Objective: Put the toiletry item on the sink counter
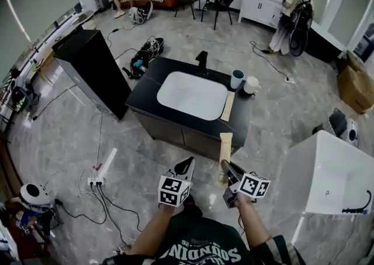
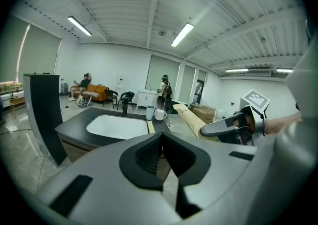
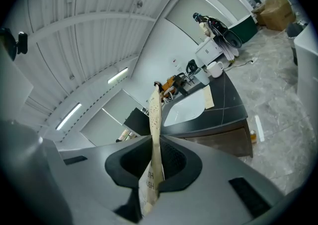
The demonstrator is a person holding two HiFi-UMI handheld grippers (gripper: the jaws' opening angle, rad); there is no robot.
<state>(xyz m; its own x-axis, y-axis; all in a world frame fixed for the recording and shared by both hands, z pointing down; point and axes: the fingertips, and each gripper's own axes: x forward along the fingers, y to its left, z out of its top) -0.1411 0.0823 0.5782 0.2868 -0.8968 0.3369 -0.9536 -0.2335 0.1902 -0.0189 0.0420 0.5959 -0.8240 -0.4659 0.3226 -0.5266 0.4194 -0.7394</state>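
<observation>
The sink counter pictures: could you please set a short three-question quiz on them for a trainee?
1. True or false: the right gripper is shut on a long flat box.
2. How many cups stand on the counter?
3. The left gripper is: A) holding a cup; B) shut with nothing in it; C) wide open.

Key: 1 true; 2 two; 3 B.

Brightly, evenly lit from ceiling strip lights (image 2: 79, 26); pale sheen on the glossy floor (image 1: 280, 100). Heavy fisheye bending, black corners in both gripper views. Soft blur near the lens over left gripper (image 2: 160, 137) and toothbrush box (image 3: 155, 129).
</observation>
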